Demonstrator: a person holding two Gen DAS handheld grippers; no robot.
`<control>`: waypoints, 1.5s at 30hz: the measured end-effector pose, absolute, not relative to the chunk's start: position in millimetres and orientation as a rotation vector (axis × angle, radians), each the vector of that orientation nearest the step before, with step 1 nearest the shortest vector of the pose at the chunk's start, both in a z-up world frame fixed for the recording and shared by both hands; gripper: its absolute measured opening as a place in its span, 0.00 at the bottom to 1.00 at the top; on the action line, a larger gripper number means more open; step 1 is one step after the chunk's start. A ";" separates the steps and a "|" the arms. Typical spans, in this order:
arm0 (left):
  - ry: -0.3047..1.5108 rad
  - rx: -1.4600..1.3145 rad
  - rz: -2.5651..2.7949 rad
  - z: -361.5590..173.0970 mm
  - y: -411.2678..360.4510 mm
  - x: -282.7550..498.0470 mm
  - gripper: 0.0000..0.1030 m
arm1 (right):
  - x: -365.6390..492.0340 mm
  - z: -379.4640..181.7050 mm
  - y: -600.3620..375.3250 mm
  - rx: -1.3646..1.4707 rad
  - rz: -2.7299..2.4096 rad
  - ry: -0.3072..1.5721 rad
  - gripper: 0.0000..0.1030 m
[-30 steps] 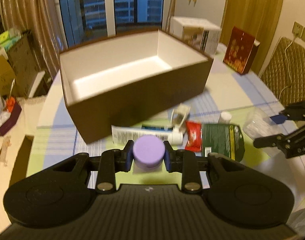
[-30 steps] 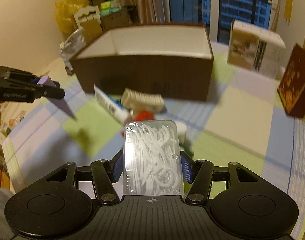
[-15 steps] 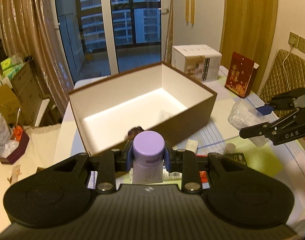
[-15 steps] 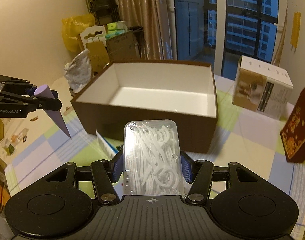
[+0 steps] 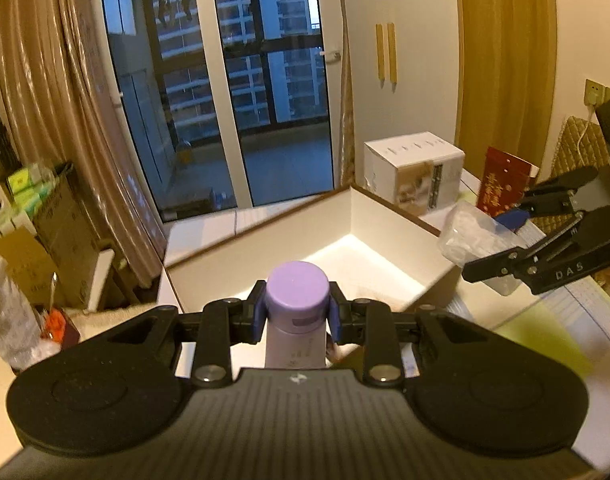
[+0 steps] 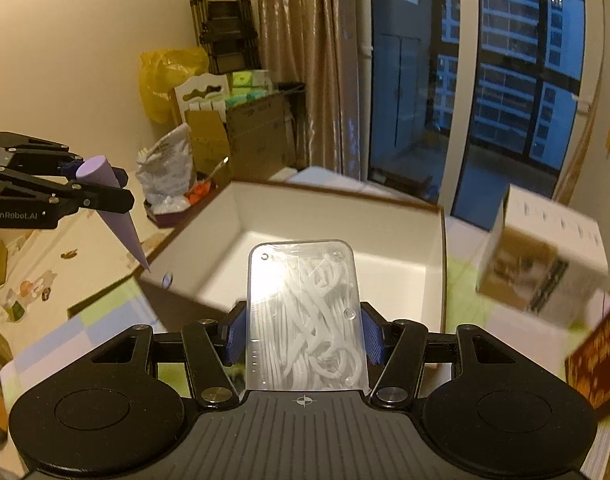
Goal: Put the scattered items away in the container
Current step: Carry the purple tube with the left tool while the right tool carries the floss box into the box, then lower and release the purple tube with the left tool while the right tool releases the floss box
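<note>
My left gripper [image 5: 297,316] is shut on a purple-capped tube [image 5: 297,292], held cap up over the near wall of the brown box [image 5: 397,216] with its white inside. In the right wrist view that tube [image 6: 113,200] tapers to a point above the box's left corner. My right gripper [image 6: 303,334] is shut on a clear case of white floss picks [image 6: 303,312], just before the box's near wall [image 6: 173,304]. From the left wrist view the case [image 5: 477,236] hangs by the box's right corner. The box's floor [image 6: 345,264] looks bare.
A white carton [image 5: 415,172] and a red packet [image 5: 503,188] stand behind the box on the checked tablecloth [image 5: 545,328]. Cardboard boxes and bags [image 6: 209,128] crowd the floor at the left. A window and curtains lie beyond.
Both grippers have risen from the table with their loads and moved toward the box. The scattered items on the cloth have dropped out of view.
</note>
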State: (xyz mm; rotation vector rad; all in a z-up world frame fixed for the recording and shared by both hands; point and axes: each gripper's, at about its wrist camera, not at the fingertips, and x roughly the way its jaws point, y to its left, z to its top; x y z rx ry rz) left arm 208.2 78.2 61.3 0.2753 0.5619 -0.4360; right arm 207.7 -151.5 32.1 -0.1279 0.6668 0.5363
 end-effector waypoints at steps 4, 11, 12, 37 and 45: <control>0.562 0.296 -0.435 61.0 76.5 231.5 0.25 | 232.5 38.0 -141.7 -0.133 0.541 0.647 0.58; 0.640 0.282 -0.428 39.8 83.1 275.0 0.24 | 271.1 26.8 -124.1 -0.134 0.549 0.672 0.58; 0.657 0.281 -0.429 35.6 83.3 281.0 0.25 | 276.3 23.1 -120.8 -0.134 0.548 0.682 0.58; 0.971 0.335 -0.405 -51.8 66.0 367.6 0.24 | 364.4 -49.8 -111.5 -0.124 0.518 0.902 0.58; 1.031 0.350 -0.392 -77.4 65.7 384.9 0.25 | 374.3 -59.4 -109.3 -0.126 0.514 0.924 0.58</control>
